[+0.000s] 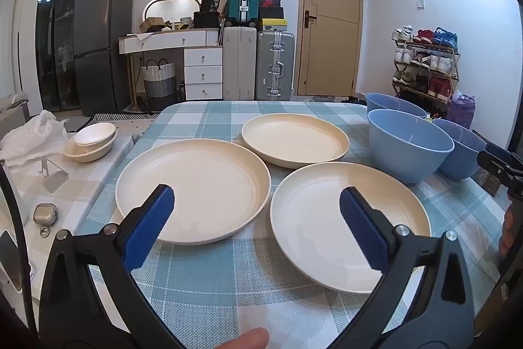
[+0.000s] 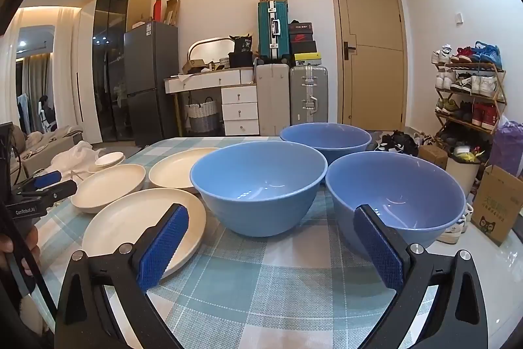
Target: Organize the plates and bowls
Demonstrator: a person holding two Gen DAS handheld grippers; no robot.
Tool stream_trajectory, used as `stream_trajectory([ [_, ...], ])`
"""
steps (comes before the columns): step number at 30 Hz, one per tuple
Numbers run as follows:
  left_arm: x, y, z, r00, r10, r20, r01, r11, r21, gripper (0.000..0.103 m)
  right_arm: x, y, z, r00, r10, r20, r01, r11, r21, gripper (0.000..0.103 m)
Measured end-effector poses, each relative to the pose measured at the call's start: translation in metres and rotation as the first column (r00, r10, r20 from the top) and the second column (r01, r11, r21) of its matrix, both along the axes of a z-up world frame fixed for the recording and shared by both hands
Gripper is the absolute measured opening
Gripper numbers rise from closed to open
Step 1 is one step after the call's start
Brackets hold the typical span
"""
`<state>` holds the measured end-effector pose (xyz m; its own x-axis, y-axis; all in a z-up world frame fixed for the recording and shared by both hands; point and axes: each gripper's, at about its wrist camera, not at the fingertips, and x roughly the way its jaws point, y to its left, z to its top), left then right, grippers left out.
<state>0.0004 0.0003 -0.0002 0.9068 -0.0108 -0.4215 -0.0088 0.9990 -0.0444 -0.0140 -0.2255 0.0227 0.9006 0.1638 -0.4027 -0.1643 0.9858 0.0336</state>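
Note:
Three cream plates lie on the checked tablecloth: a left plate (image 1: 193,190), a far plate (image 1: 295,139) and a near right plate (image 1: 327,218). Three blue bowls stand to their right: a middle bowl (image 2: 258,185), a far bowl (image 2: 327,138) and a right bowl (image 2: 395,195). My left gripper (image 1: 256,198) hovers open above the near edges of the two closest plates, holding nothing. My right gripper (image 2: 271,215) is open in front of the middle and right bowls, empty. The right gripper also shows at the left wrist view's right edge (image 1: 500,165).
Small cream bowls (image 1: 93,139) are stacked on a side surface to the left, beside a white plastic bag (image 1: 32,136) and a metal stand (image 1: 54,174). The table's right edge drops to the floor by a cardboard box (image 2: 500,201). Suitcases, a fridge and a shoe rack stand behind.

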Motion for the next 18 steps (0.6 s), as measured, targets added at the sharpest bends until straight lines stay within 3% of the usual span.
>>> stream_trajectory([
  [18, -0.0003, -0.0001, 0.0001, 1.0, 0.001, 0.005, -0.001, 1.0, -0.001, 0.101, 0.0025, 0.0024, -0.0003, 1.0, 0.005, -0.004, -0.005, 1.0, 0.0, 0.103],
])
